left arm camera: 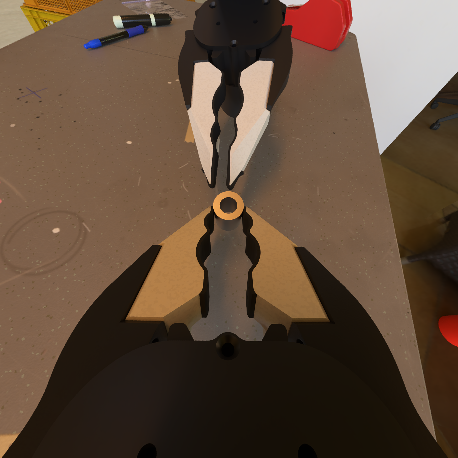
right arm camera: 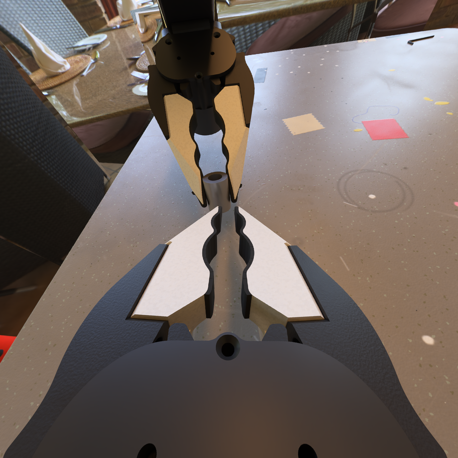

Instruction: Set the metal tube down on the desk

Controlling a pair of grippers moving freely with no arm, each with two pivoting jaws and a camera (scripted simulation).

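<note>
Tan-padded, the left gripper [left arm camera: 228, 210] fills the bottom of the left wrist view, its tips pressed to either side of the metal tube [left arm camera: 228, 206], which stands upright with its open end facing up and glowing orange at the rim. Across from it the pale-padded right gripper [left arm camera: 220, 184] points back with a narrow gap between its tips, which stop just short of the tube and hold nothing. Two markers [left arm camera: 116, 37] and a red case [left arm camera: 319, 22] lie well apart at the far end of the desk [left arm camera: 99, 173]. In the right wrist view, the right gripper [right arm camera: 226, 210] again shows empty and narrowly parted, while the left gripper [right arm camera: 218, 199] beyond it clamps the grey tube [right arm camera: 216, 192] near its lower part. Whether the tube's base touches the desk I cannot tell; it looks very close. I judge this to be the lowering step, nearly done: next, ease straight down until it rests, then release without tipping it.
</note>
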